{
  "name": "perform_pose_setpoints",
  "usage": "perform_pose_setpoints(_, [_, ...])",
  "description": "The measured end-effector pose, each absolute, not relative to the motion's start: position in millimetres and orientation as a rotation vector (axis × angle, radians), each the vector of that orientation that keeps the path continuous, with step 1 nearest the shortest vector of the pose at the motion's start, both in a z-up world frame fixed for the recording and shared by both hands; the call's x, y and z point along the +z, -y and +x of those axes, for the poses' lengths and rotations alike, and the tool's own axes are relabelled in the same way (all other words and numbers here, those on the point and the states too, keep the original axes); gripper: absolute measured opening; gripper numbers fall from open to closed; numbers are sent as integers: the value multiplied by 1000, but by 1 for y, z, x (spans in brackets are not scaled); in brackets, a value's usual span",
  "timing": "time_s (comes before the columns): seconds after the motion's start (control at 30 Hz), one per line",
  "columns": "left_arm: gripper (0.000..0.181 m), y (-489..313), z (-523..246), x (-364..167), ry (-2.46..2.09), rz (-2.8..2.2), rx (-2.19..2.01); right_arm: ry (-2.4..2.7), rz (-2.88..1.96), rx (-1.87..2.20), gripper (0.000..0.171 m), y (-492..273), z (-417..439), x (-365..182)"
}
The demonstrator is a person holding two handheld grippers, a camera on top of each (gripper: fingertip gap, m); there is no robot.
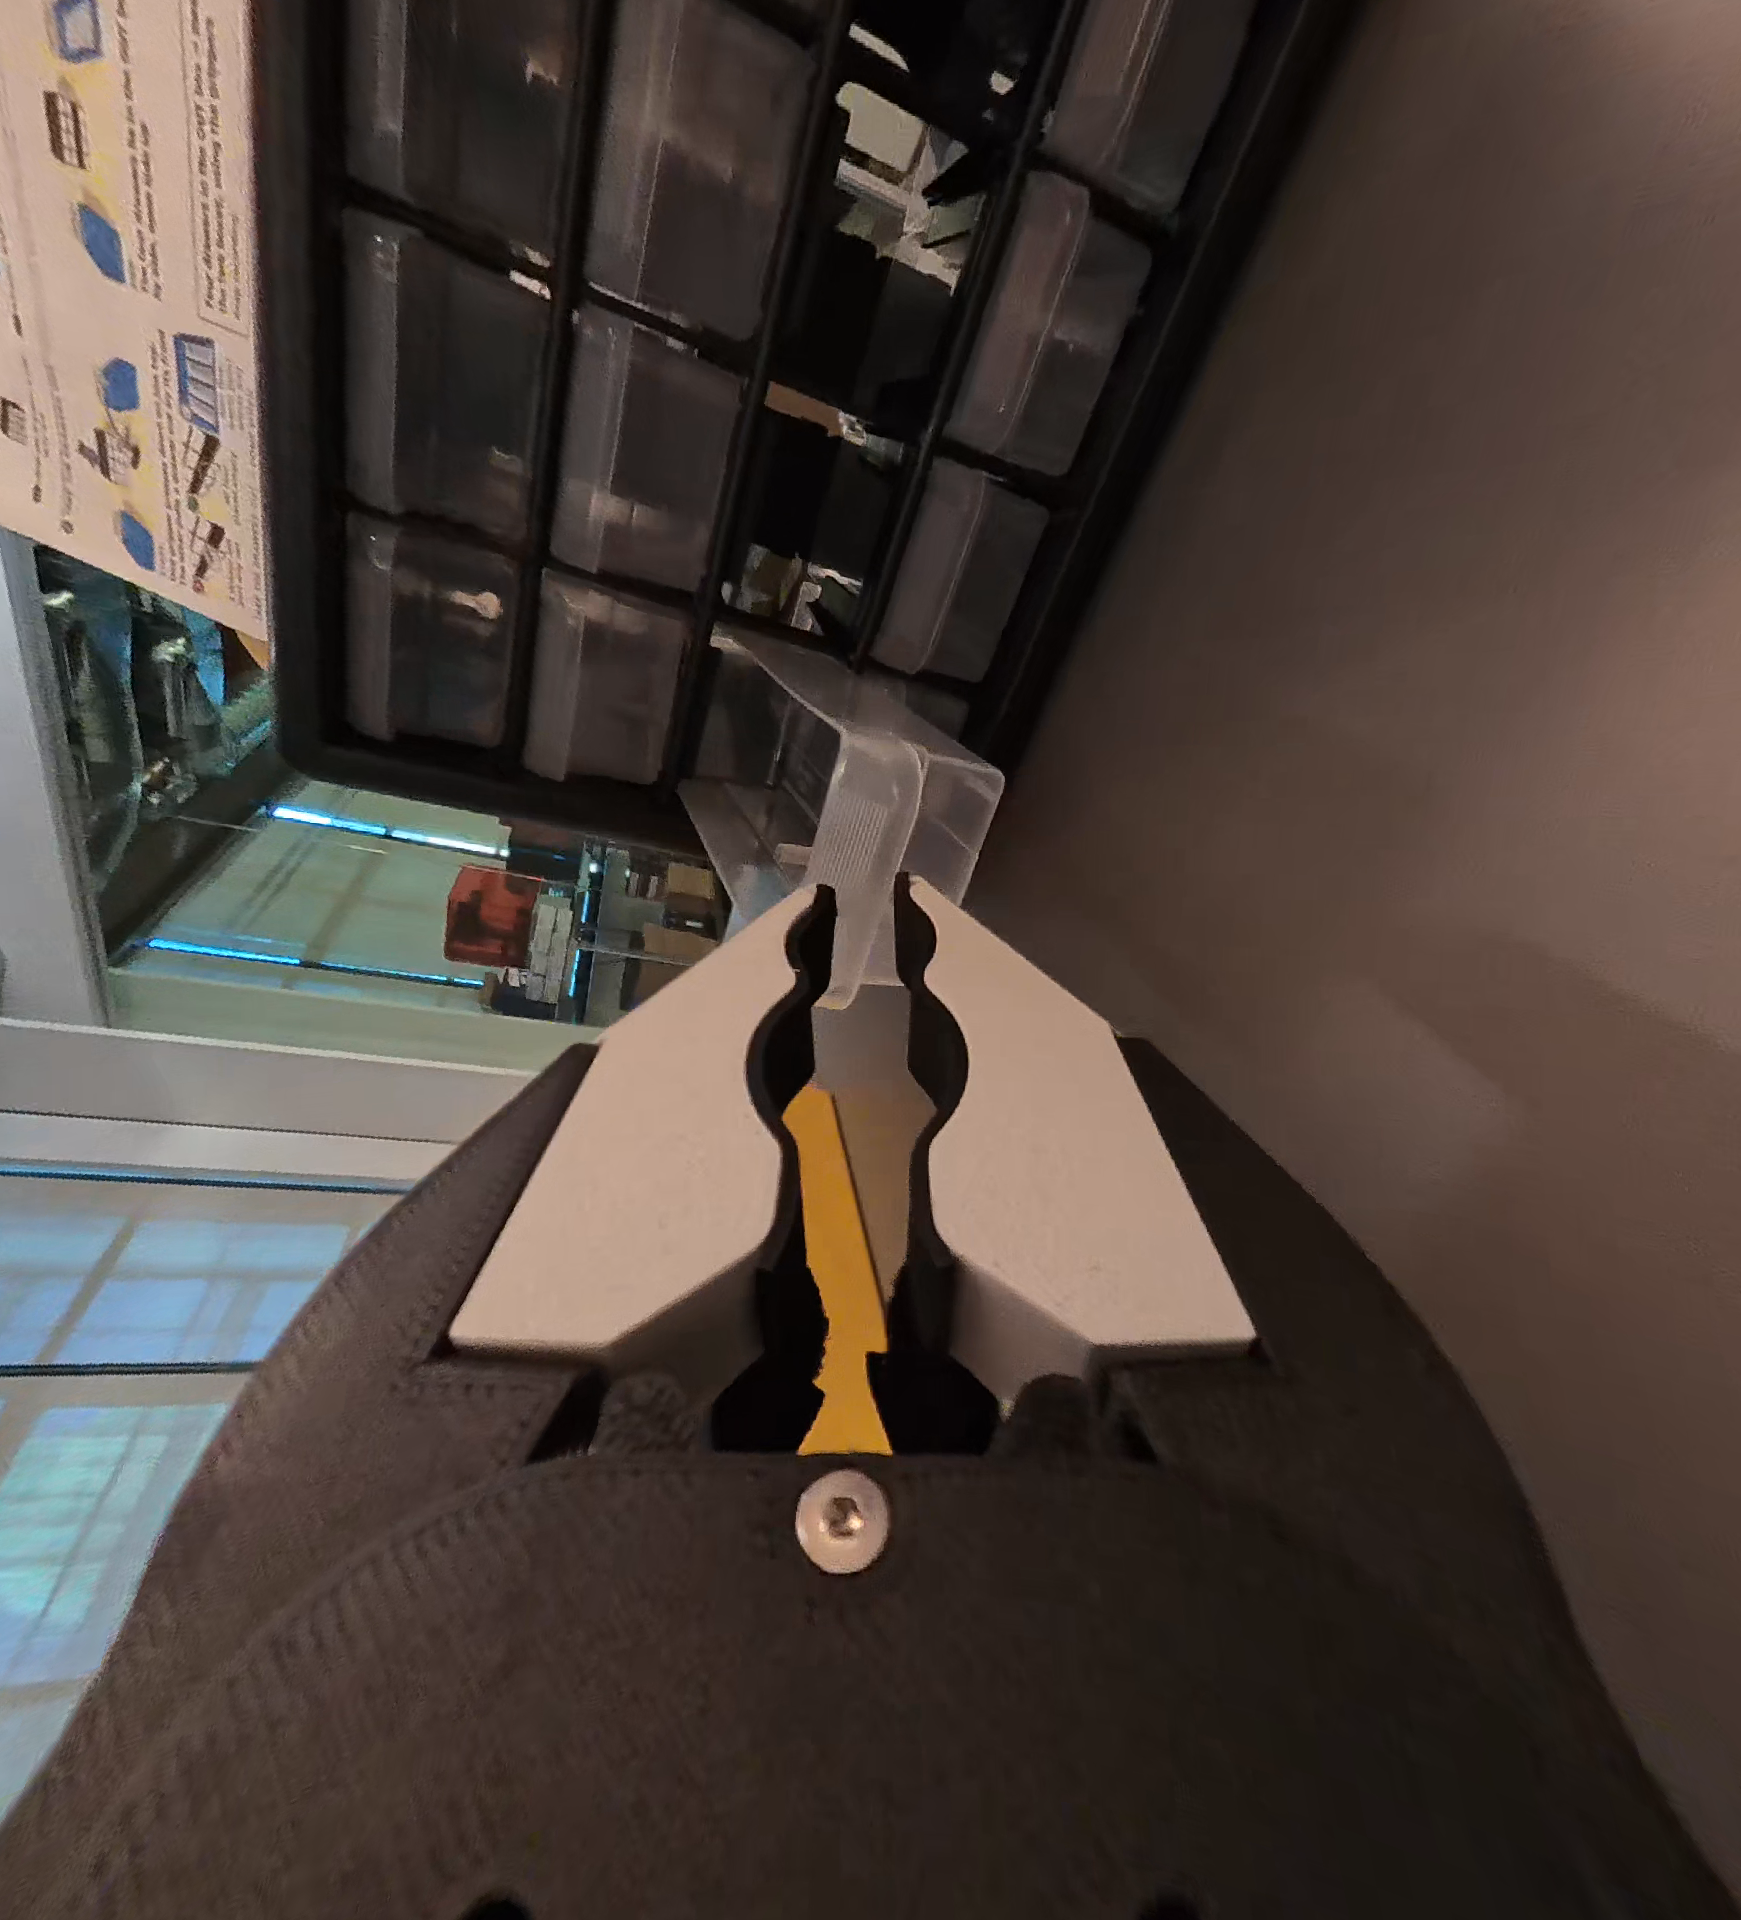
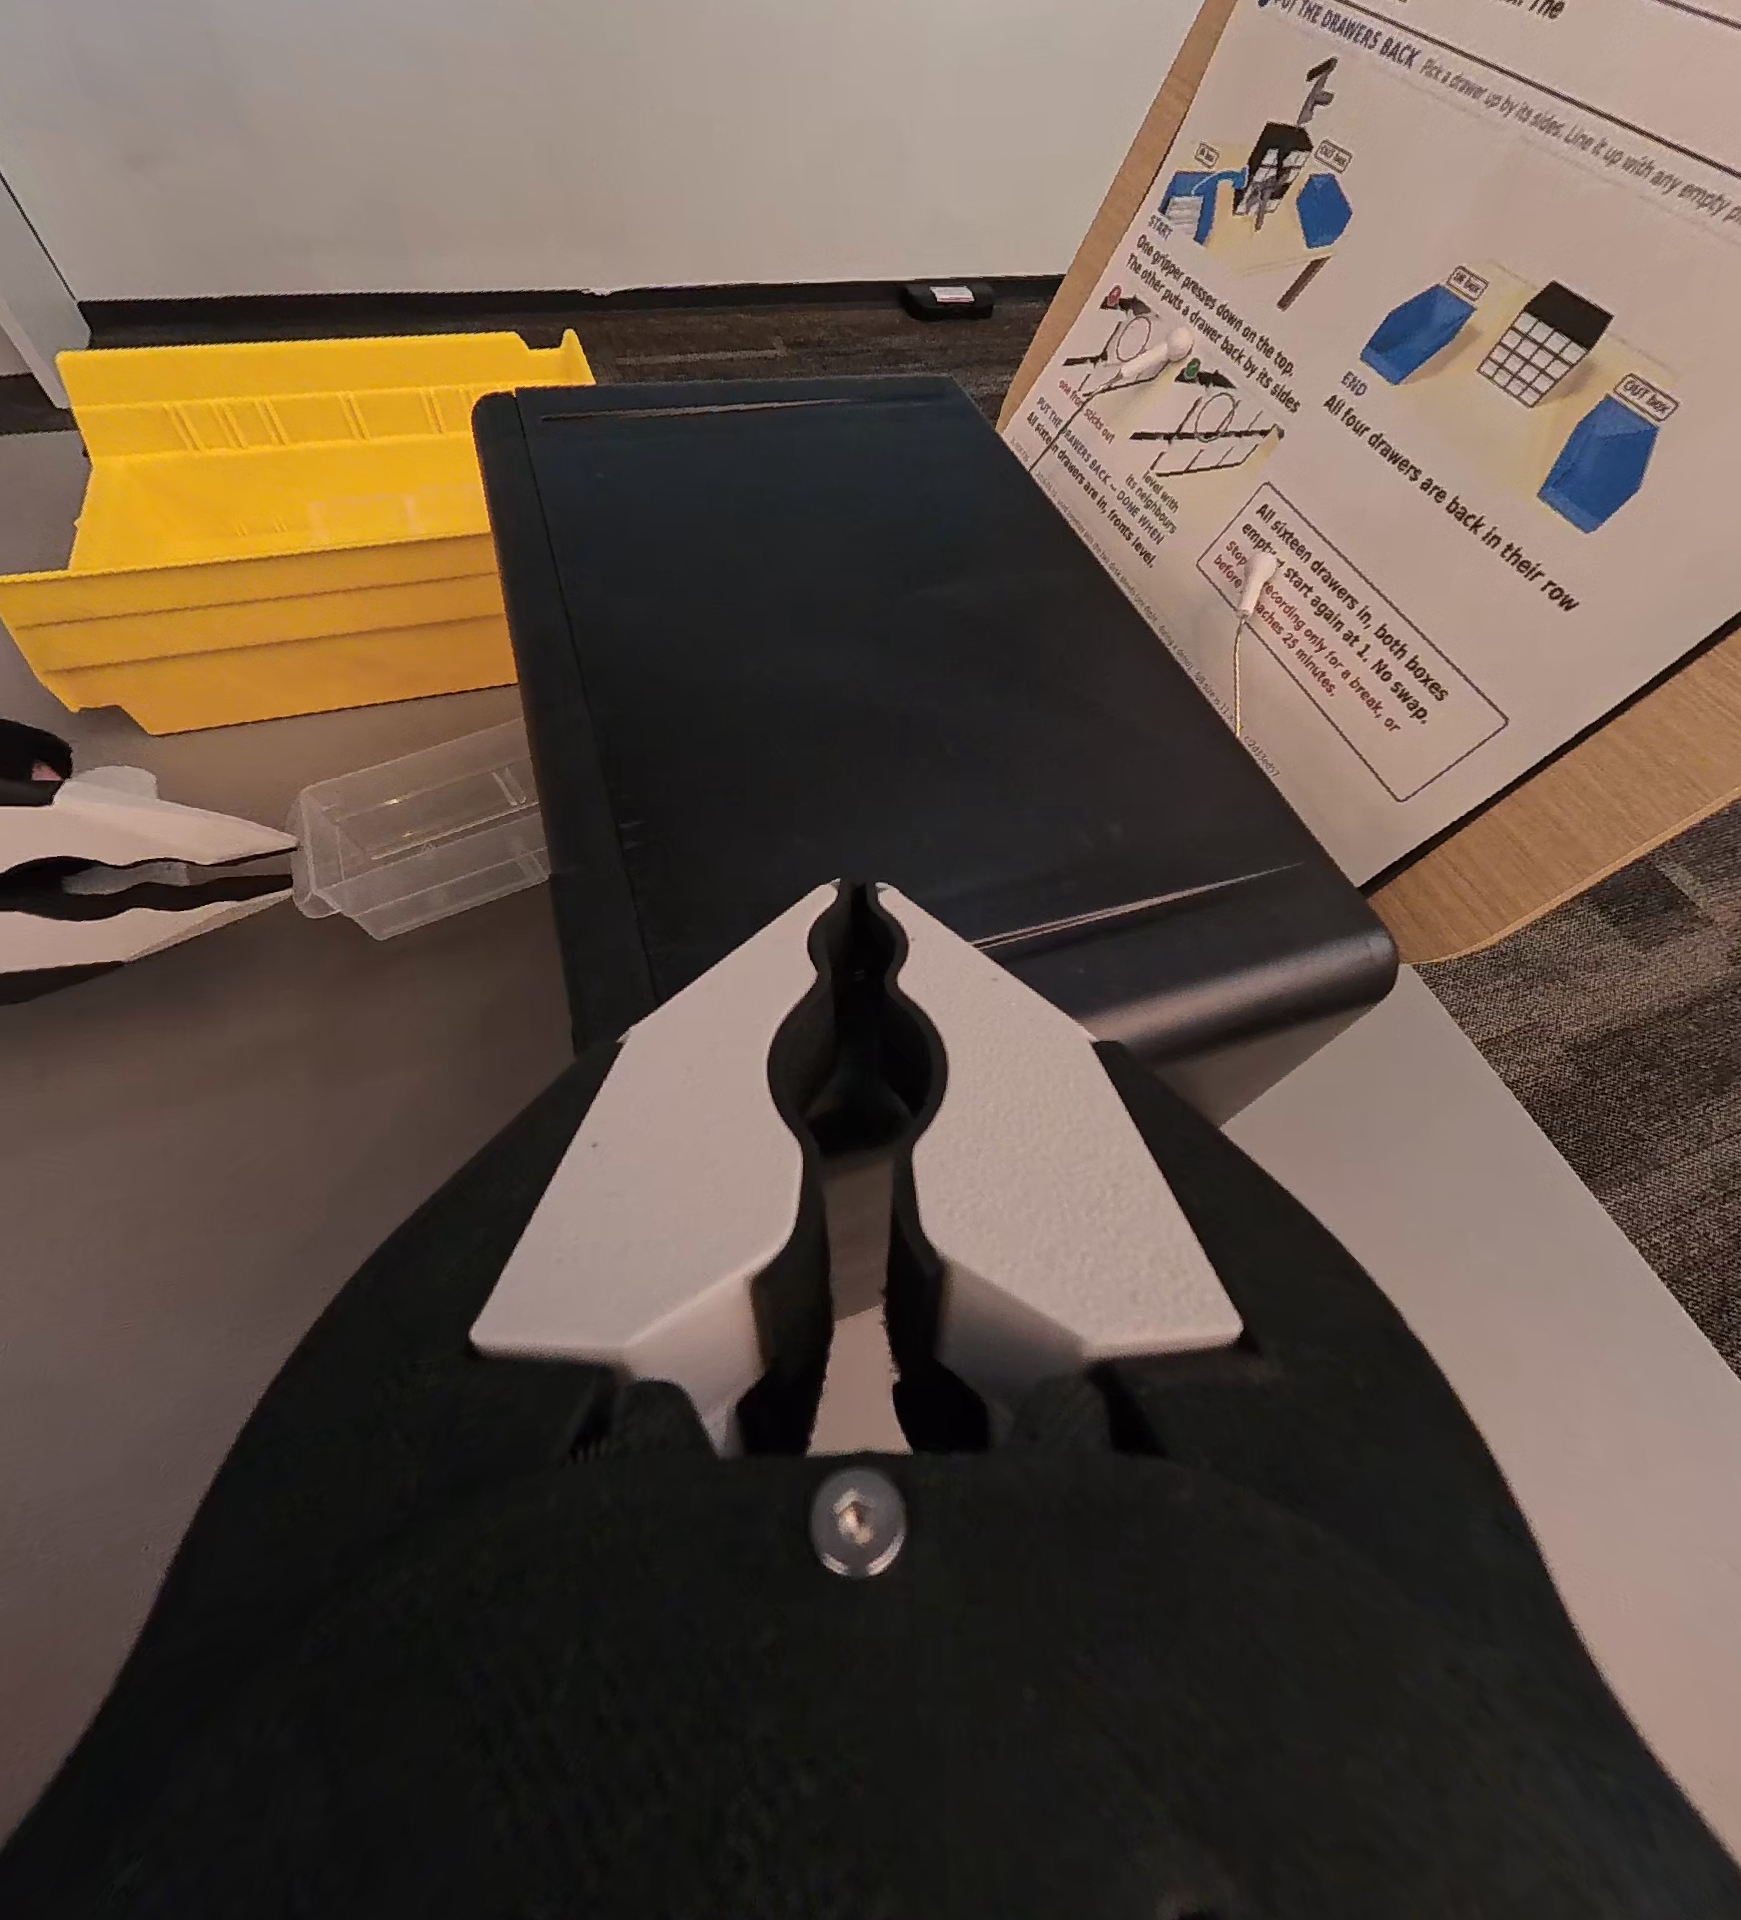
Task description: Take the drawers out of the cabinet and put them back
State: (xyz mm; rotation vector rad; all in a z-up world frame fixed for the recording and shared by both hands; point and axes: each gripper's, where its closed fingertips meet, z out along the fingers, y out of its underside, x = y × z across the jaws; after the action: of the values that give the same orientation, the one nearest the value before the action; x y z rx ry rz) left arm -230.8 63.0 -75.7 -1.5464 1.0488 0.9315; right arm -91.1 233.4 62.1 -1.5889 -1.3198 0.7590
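The black cabinet (image 1: 637, 416) stands on the grey table, holding several clear drawers; one column has empty slots (image 1: 845, 312). My left gripper (image 1: 864, 904) is shut on the front tab of a clear drawer (image 1: 876, 769) that sticks well out of the cabinet's bottom row. In the right wrist view the same drawer (image 2: 419, 831) juts from the cabinet (image 2: 897, 675) with the left gripper (image 2: 289, 857) clamped on its front. My right gripper (image 2: 855, 888) is shut and empty, its tips on or just above the cabinet's top near the front edge.
A yellow bin (image 2: 274, 540) sits on the table (image 2: 222, 1143) behind the drawer, left of the cabinet. An instruction poster (image 2: 1417, 416) leans to the cabinet's right. The table's right edge drops to carpet (image 2: 1676, 987). The left gripper's tips are roughly 25 cm from the right gripper's.
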Motion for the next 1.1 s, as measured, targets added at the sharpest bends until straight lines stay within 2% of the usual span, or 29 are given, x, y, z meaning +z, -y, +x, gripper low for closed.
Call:
perform_pose_setpoints(0.63, [6,-148,-252,-59,-942,-1622,977,1320,-1589,758,0,-233,-91,62])
perform_pose_setpoints(1.1, [6,-167,-254,-60,-928,-1636,1011,1320,-1589,755,0,-233,-91,62])
